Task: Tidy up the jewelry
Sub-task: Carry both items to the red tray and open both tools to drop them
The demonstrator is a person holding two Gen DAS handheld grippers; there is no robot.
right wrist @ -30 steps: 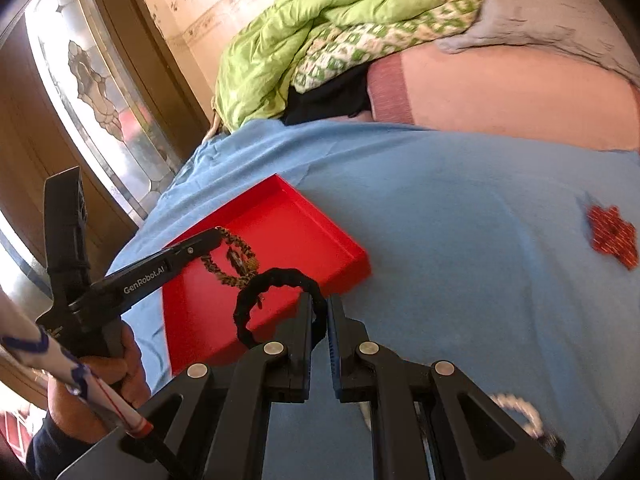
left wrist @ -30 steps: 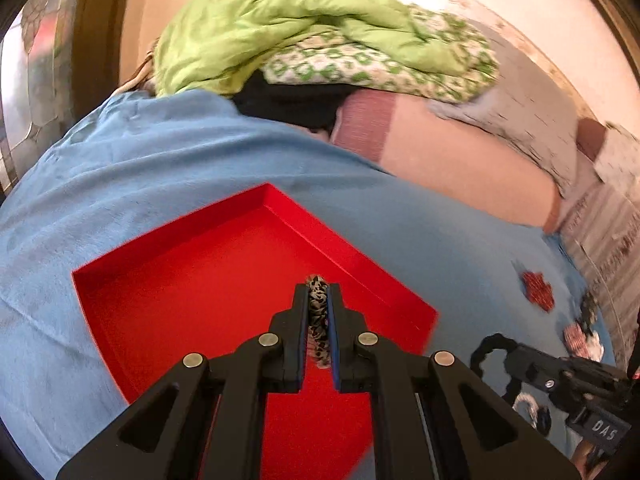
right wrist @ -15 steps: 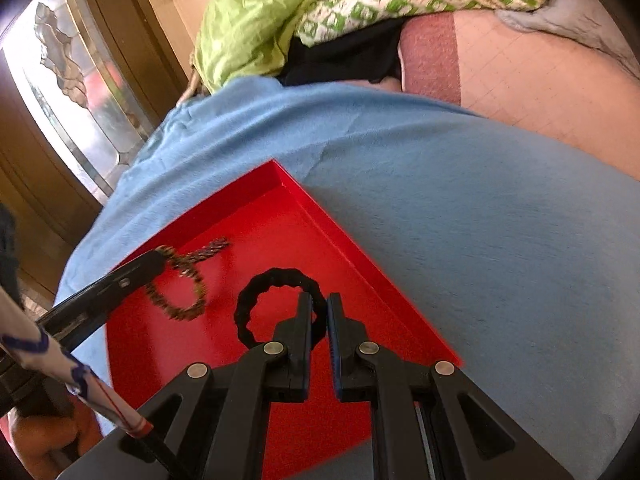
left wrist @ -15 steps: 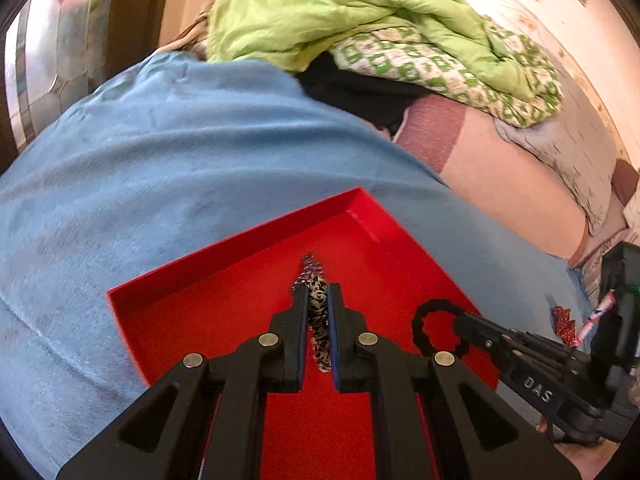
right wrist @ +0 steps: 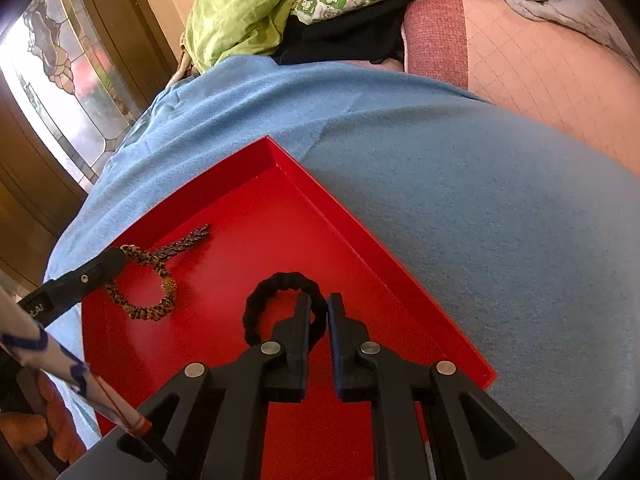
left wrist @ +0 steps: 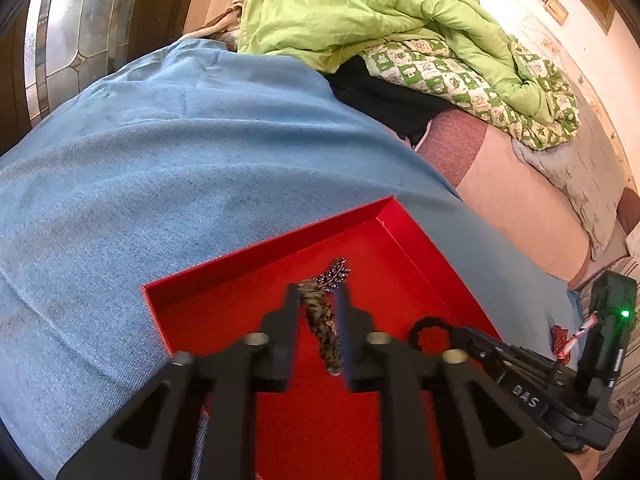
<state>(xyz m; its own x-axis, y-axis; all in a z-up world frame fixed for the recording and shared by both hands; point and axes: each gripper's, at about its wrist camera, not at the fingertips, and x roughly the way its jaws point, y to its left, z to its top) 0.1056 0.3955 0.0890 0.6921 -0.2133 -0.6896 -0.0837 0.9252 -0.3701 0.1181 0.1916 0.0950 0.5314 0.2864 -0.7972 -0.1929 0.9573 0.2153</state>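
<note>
A: Where were the bracelets?

B: Both lay in the red tray (right wrist: 384,256). The leopard-print bracelet (right wrist: 140,308) sat toward its left edge, the black bracelet (right wrist: 280,280) nearer the middle.

A: And the jaws?

B: They had just been opening. The left gripper (left wrist: 318,292) stood parted, its band loose between the pads. The right gripper (right wrist: 318,304) showed a narrow gap, no longer pinching its band.

A: Handling?

B: Light, soft and floppy, I'd judge. Pinch one side of the loop.
</note>
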